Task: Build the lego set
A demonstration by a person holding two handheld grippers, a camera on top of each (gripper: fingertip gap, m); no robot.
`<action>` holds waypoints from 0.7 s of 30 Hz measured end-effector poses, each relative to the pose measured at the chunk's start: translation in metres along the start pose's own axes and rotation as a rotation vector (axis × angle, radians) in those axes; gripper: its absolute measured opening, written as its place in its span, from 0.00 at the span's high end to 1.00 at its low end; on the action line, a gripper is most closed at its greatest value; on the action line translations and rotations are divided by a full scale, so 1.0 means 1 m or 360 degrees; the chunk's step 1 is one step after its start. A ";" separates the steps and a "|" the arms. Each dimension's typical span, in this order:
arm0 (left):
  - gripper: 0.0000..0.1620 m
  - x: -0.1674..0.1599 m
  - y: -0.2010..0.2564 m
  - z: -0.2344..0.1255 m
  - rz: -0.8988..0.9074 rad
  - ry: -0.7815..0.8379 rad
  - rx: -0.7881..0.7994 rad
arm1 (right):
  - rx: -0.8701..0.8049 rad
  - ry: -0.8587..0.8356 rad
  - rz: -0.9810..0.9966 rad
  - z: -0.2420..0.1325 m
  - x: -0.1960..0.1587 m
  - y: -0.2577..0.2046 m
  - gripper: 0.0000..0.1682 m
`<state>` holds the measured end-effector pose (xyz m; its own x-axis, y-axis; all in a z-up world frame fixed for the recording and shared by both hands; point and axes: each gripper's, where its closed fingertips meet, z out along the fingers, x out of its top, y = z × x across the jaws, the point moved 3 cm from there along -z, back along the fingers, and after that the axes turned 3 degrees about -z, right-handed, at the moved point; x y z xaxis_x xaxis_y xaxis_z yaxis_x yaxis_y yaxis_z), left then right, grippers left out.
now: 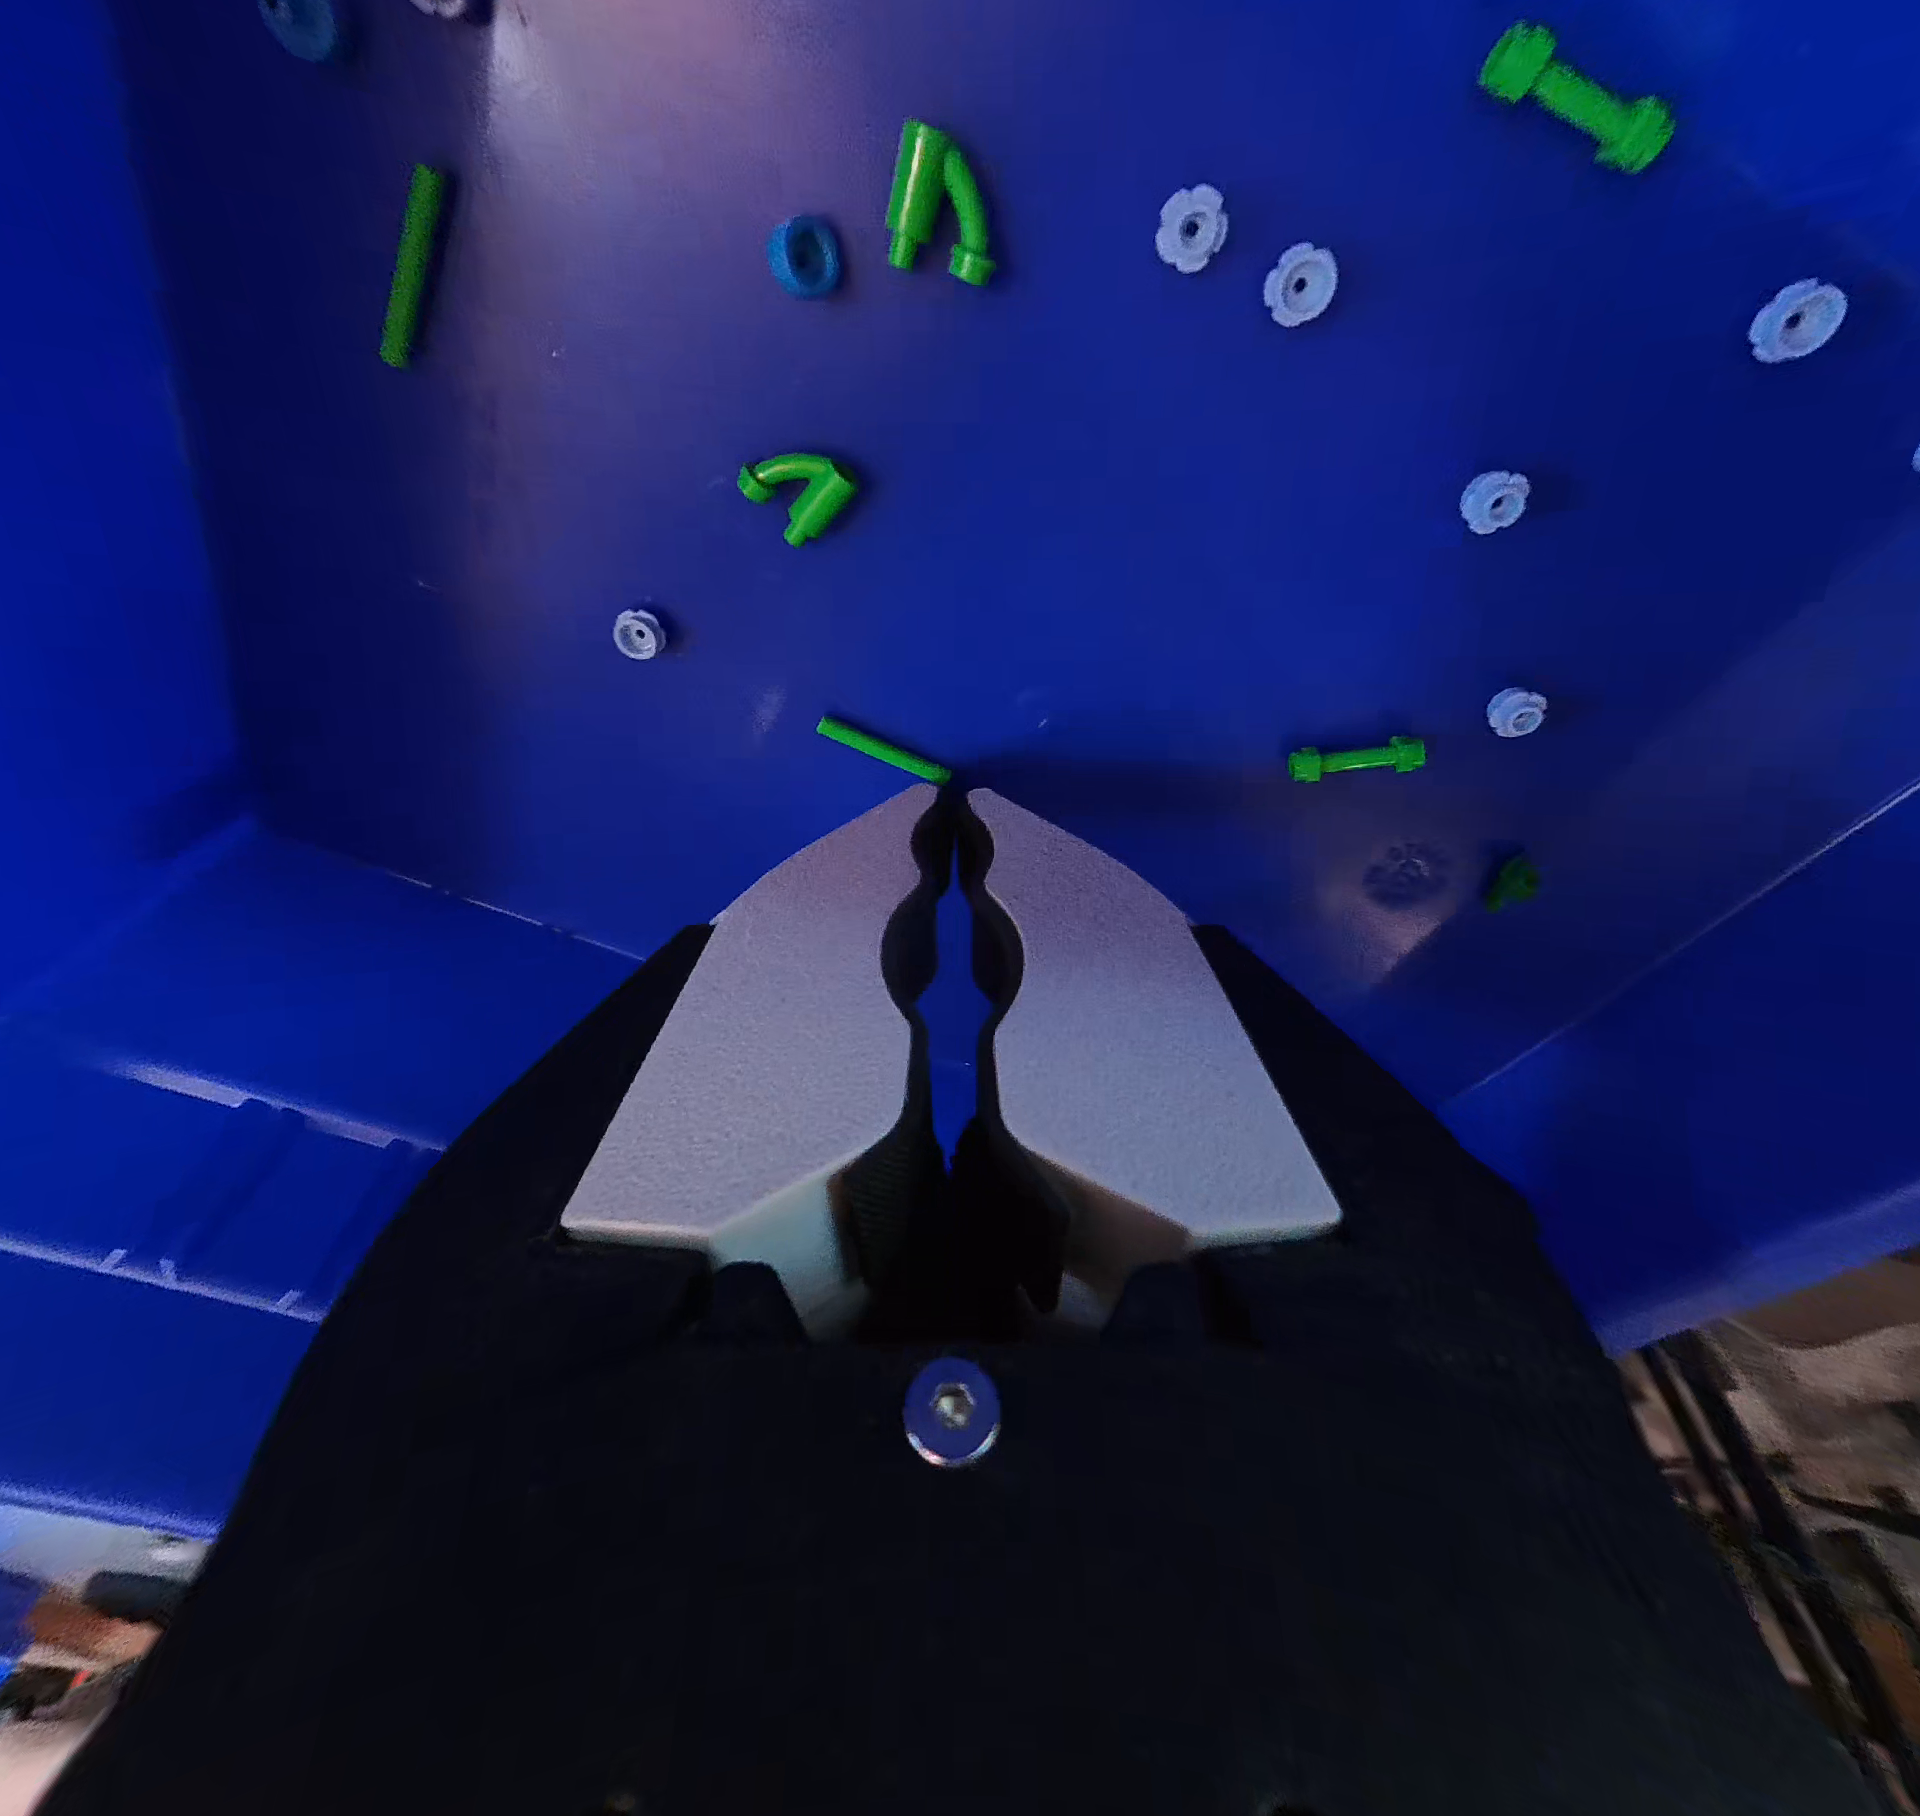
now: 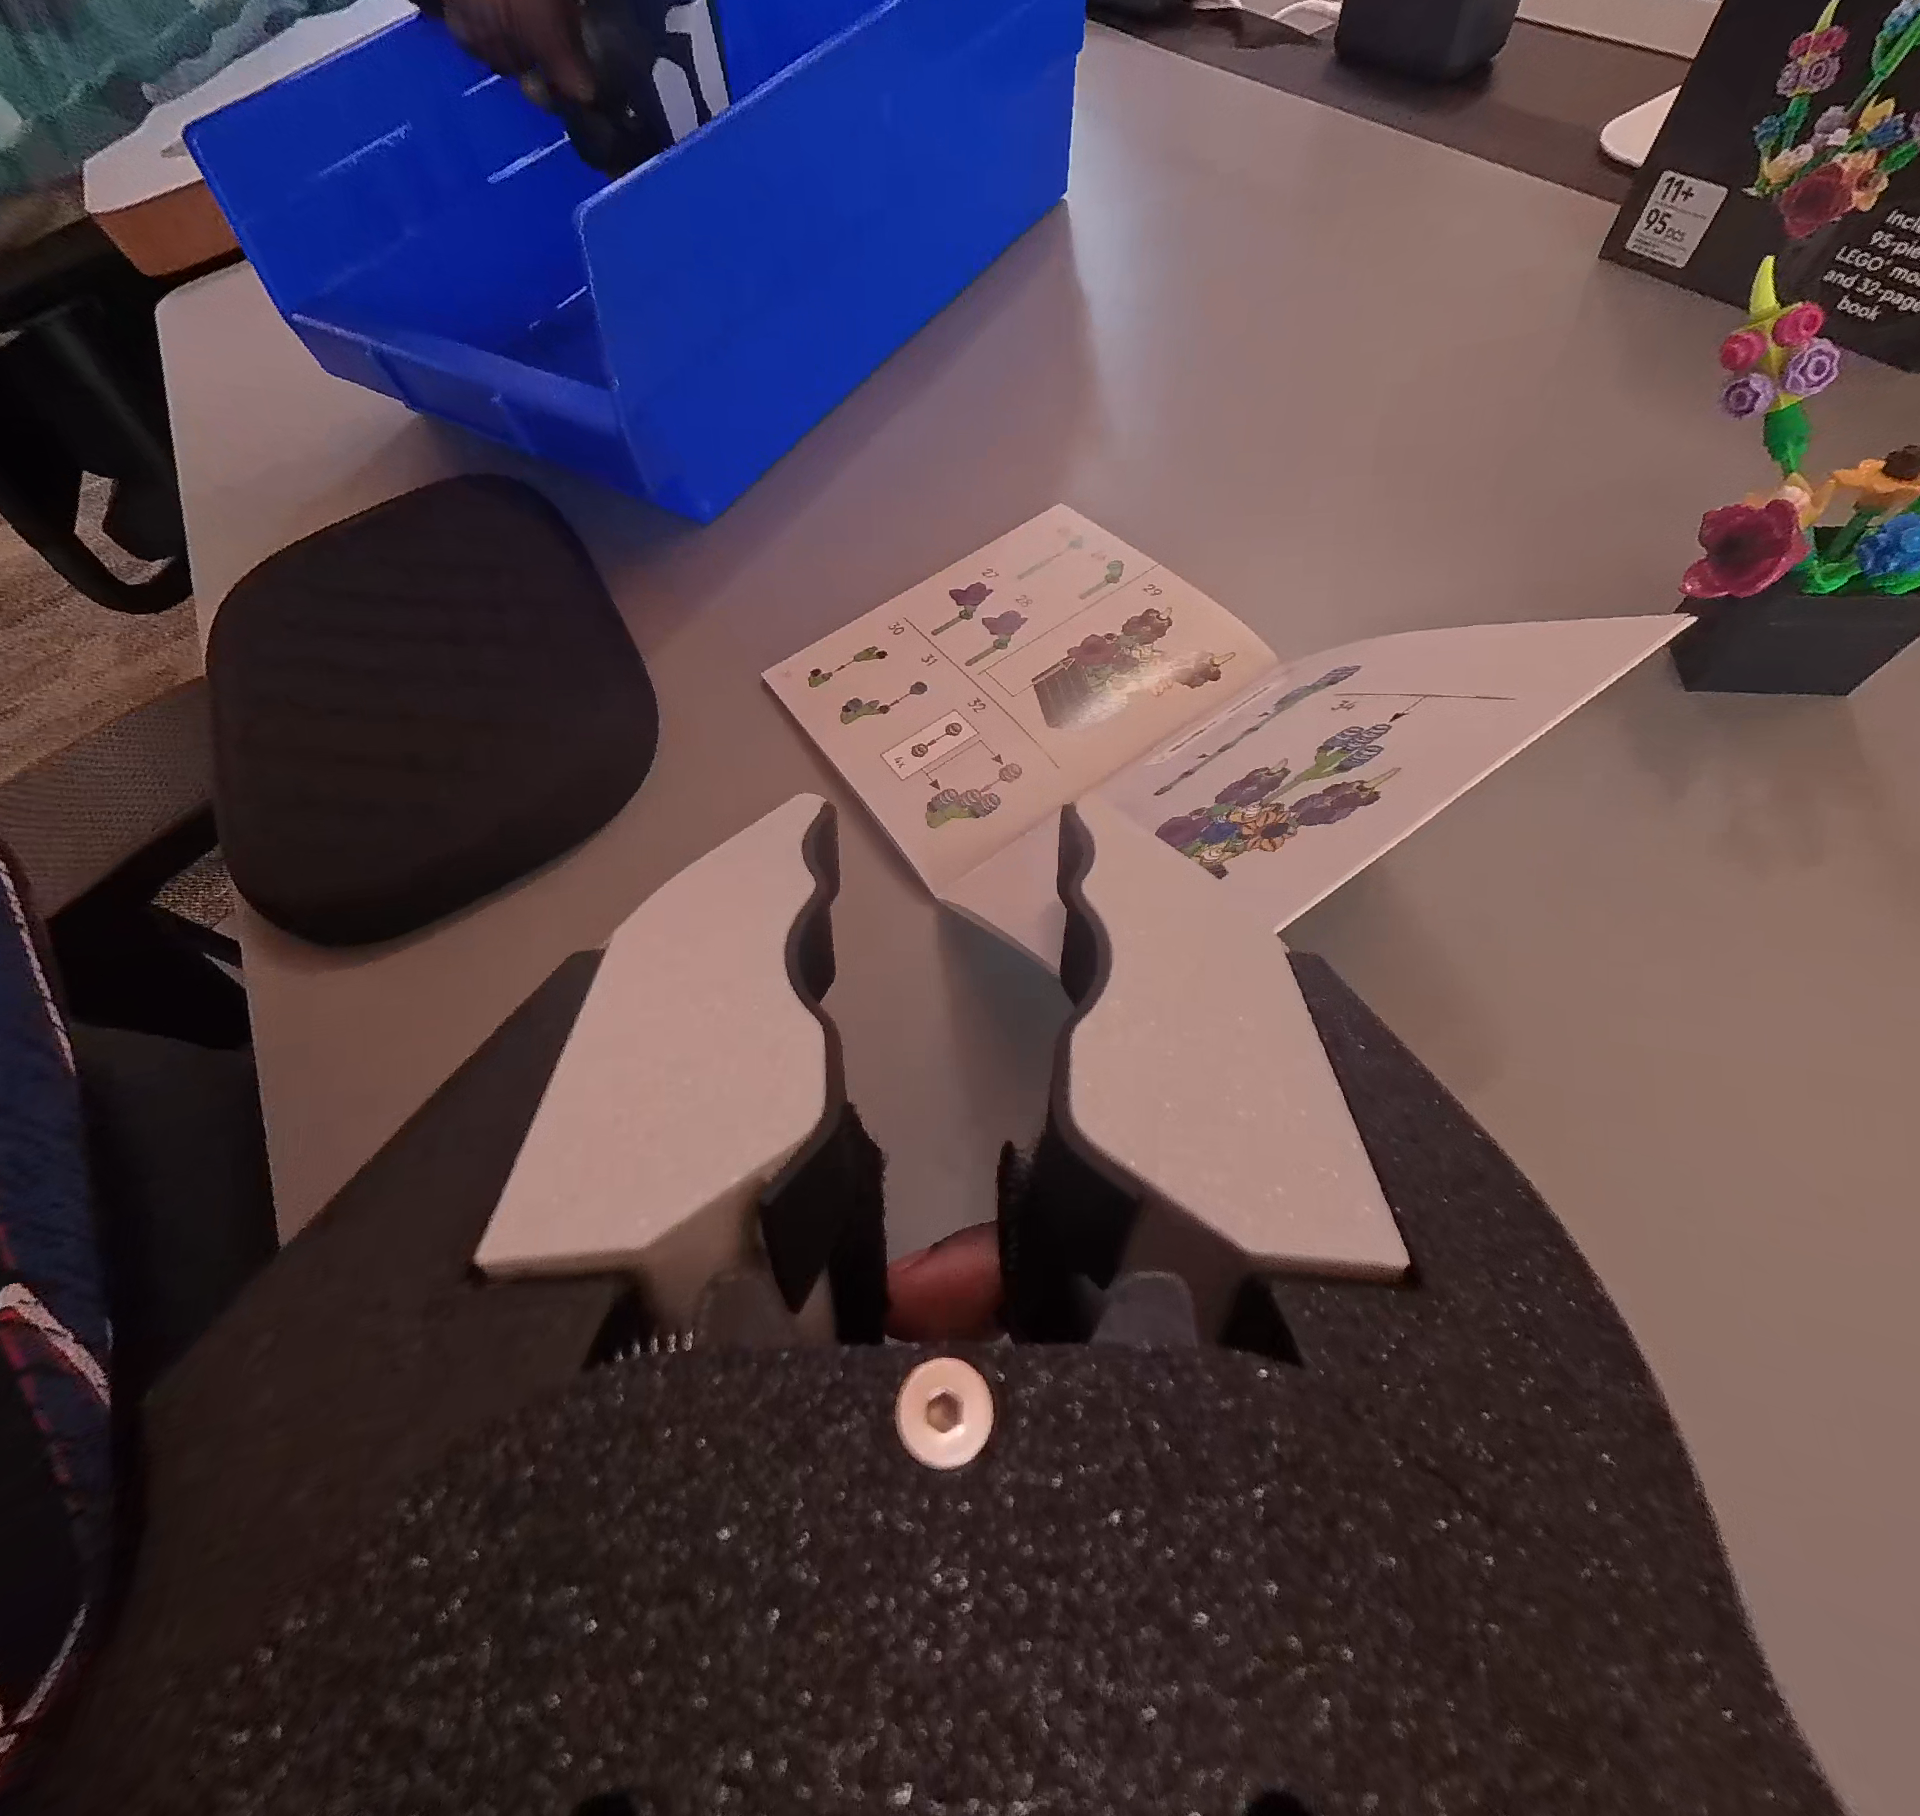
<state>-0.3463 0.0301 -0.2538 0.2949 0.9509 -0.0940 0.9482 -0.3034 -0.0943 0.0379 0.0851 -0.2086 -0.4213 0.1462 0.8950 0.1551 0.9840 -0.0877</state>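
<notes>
Closed on one end of a thin green plastic rod (image 1: 881, 750), the left gripper (image 1: 953, 798) reaches into the blue plastic bin (image 2: 790, 312), at eleven o'clock from the parted, empty right gripper (image 2: 948, 821) hovering by the open paper instruction booklet (image 2: 1039, 686) on the grey surface (image 2: 1351, 395), likely for reference

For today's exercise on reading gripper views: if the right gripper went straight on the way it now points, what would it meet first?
Most likely the open booklet, which lies on the table just beyond the right gripper's open tips. Depth is unclear; if it passes above the pages, nothing else shows directly ahead.
</notes>
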 end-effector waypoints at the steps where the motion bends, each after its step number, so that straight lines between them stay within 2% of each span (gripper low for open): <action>1: 0.99 0.000 0.000 0.000 0.0019 0.0001 0.0025 | 0.0000 0.0000 -0.0002 0.000 0.000 0.000 0.76; 13: 0.99 0.001 0.003 0.000 0.0168 -0.0010 0.0202 | -0.0033 0.0014 -0.0121 -0.003 -0.003 -0.002 0.77; 21: 0.99 0.001 0.003 0.000 0.0158 0.0045 0.0184 | -0.0044 0.0001 -0.0232 -0.005 -0.009 -0.003 0.78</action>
<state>-0.3435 0.0300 -0.2544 0.3913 0.9167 -0.0808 0.8947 -0.3995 -0.1996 0.0456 0.0805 -0.2141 -0.4409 0.0018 0.8976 0.1165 0.9917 0.0552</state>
